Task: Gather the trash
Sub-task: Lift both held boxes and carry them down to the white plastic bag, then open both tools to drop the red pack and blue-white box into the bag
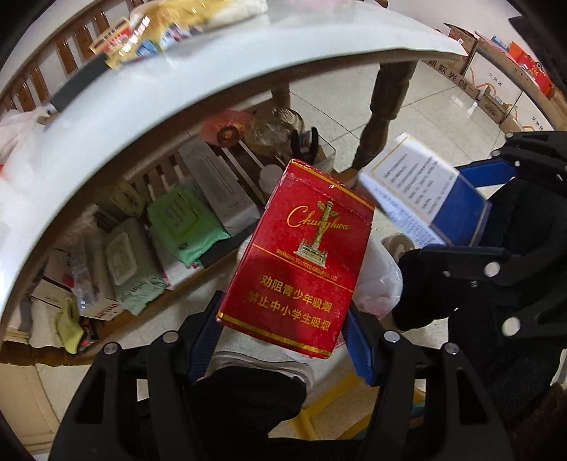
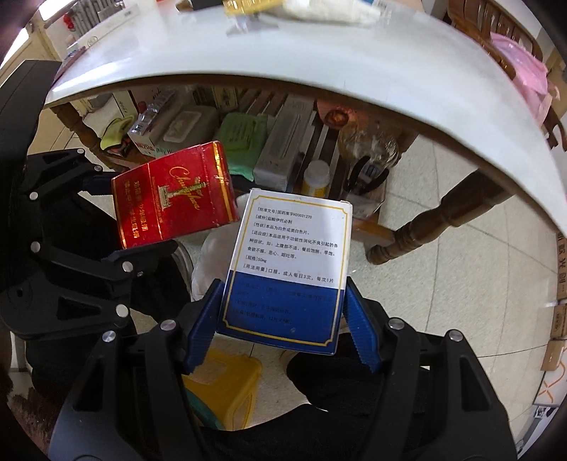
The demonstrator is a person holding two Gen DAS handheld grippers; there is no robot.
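Note:
My left gripper (image 1: 283, 319) is shut on a red Chunghwa cigarette pack (image 1: 297, 255), held in the air below the table's edge; the pack also shows in the right wrist view (image 2: 173, 195). My right gripper (image 2: 281, 312) is shut on a white and blue medicine box (image 2: 287, 269), held just right of the pack; the box also shows in the left wrist view (image 1: 421, 198). A white plastic bag (image 2: 212, 259) lies on the floor beneath both boxes. More wrappers and packets (image 1: 141, 32) lie on the white table top (image 1: 248, 46).
A lower shelf under the table holds green wipe packs (image 1: 184, 220), boxes and a bottle (image 2: 315, 177). A wooden table leg (image 2: 436, 227) stands at the right. A yellow stool (image 2: 223, 386) sits below my right gripper. Cardboard boxes (image 1: 496, 71) line the far wall.

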